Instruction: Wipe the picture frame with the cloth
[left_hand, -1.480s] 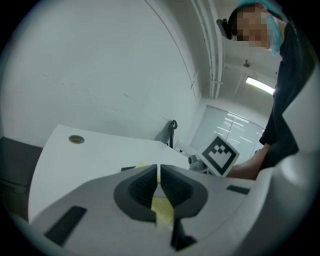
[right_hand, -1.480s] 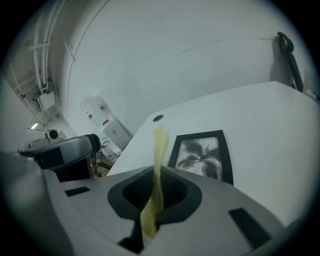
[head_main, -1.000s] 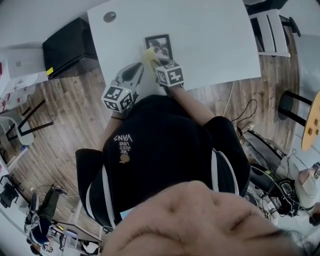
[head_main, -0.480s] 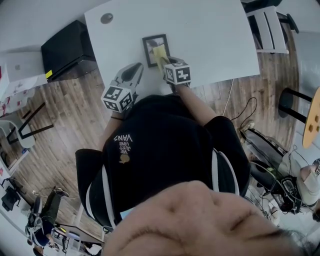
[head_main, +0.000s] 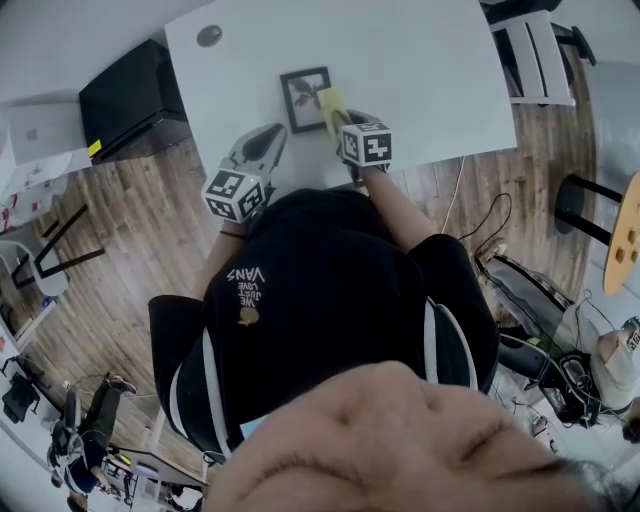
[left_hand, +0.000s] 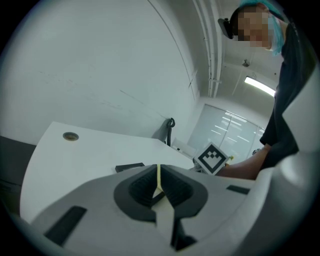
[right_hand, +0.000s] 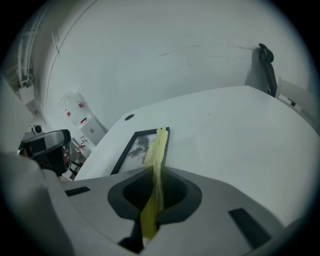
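Note:
A small black picture frame (head_main: 304, 97) with a dark print lies flat on the white table (head_main: 420, 70). My right gripper (head_main: 346, 122) is shut on a yellow cloth (head_main: 331, 104), which hangs forward from the jaws. In the right gripper view the cloth (right_hand: 156, 155) drapes over the right edge of the frame (right_hand: 135, 150), with the right gripper (right_hand: 156, 174) just behind it. My left gripper (head_main: 267, 142) hovers near the table's front edge, left of the frame, with its jaws shut and empty. From the left gripper (left_hand: 158, 176) the frame (left_hand: 129, 167) shows as a thin dark slab ahead.
A round cable grommet (head_main: 209, 36) sits at the table's far left corner. A black cabinet (head_main: 130, 95) stands left of the table on the wooden floor. A white chair (head_main: 545, 60) and loose cables (head_main: 480, 225) are to the right.
My right gripper has dragged the yellow cloth across the frame from its left side to its right edge. The left gripper has barely moved.

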